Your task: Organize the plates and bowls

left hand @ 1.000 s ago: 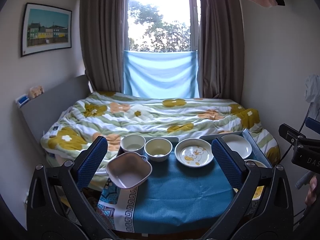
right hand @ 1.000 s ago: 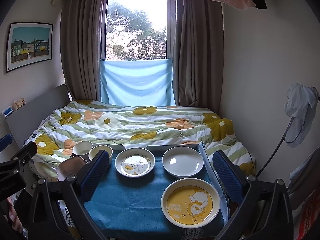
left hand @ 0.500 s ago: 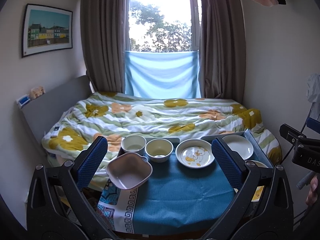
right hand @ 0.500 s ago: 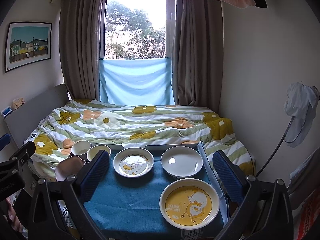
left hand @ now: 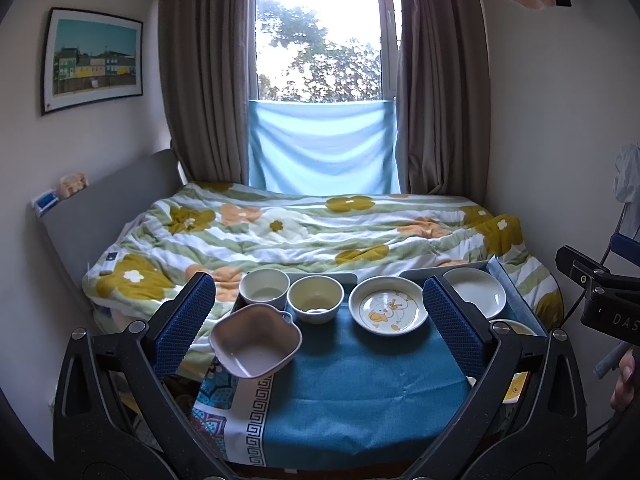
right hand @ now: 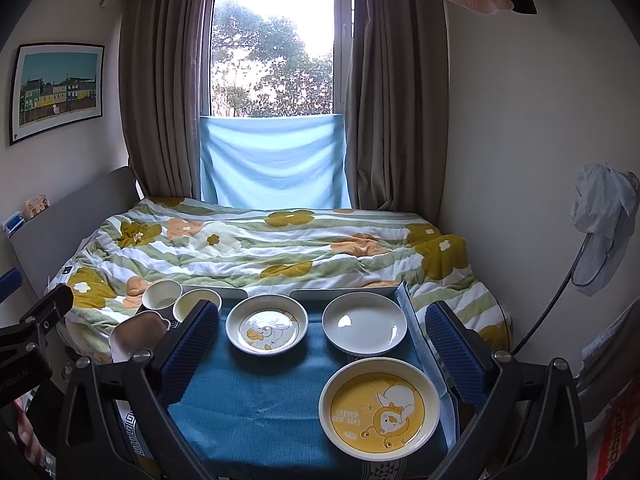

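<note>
On the blue cloth [left hand: 360, 384] stand a pink squarish bowl [left hand: 255, 340] at front left, a white cup-like bowl [left hand: 264, 287], a cream bowl [left hand: 315, 298], a duck-print plate [left hand: 387, 310] and a plain white plate [left hand: 476, 292] in a row behind. A yellow duck plate [right hand: 380, 404] sits at front right, with the duck-print plate [right hand: 267, 329] and white plate [right hand: 364, 325] beyond it. My left gripper [left hand: 320, 328] is open and empty above the table's near side. My right gripper [right hand: 320, 344] is open and empty over the plates.
The small table stands against a bed with a flowered quilt [left hand: 320, 232]. A grey headboard [left hand: 100, 208] is on the left, a wall on the right, a curtained window [left hand: 320, 60] behind. A lamp with cloth [right hand: 600, 232] stands at right.
Both views have shifted only slightly; the dishes sit where they were and both grippers stay open.
</note>
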Available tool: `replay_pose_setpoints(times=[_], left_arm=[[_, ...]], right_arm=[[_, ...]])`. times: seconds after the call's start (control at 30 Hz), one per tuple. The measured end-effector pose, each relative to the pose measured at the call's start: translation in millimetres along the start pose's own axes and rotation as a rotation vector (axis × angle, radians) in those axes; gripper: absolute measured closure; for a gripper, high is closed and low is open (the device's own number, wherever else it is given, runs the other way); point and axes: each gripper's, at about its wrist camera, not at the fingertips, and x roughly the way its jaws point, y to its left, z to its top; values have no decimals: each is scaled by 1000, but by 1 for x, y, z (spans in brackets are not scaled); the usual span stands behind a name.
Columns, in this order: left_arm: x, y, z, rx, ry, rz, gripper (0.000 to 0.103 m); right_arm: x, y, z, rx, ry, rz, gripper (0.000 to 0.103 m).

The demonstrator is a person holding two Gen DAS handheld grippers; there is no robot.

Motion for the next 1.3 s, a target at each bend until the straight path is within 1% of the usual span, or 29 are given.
replay_pose_setpoints(times=[0.23, 0.3, 0.4, 0.6, 0.67, 1.03, 1.1, 1.17, 1.23, 1.3], left_arm=[[1, -2, -1, 2, 5, 5, 0], [2, -3, -1, 3, 6, 6, 0], [2, -3, -1, 1, 0, 6, 0], [2, -1, 0, 2, -14, 29, 0], [3, -2, 0, 7, -14, 24, 0], [9, -5, 9, 35, 27, 2, 0], [12, -5, 12, 40, 45, -14, 0], [20, -5, 14, 37, 77, -40, 0], [31, -6, 13, 28, 117, -77, 0], [46, -11, 7, 37, 164, -115, 0]], right_arm=[[0, 0, 1, 3, 3, -1, 0], [6, -4, 0, 7, 6, -1, 0], [6, -4, 1, 6, 6, -1, 0], [6, -5, 1, 6, 7, 0, 0], [7, -4, 1, 6, 6, -1, 0], [10, -4, 2, 11, 17, -1, 0], [11, -2, 2, 13, 20, -2, 0], [15, 0, 2, 26, 43, 8, 0], [20, -2, 2, 59, 86, 33, 0], [26, -6, -5, 83, 123, 31, 0]])
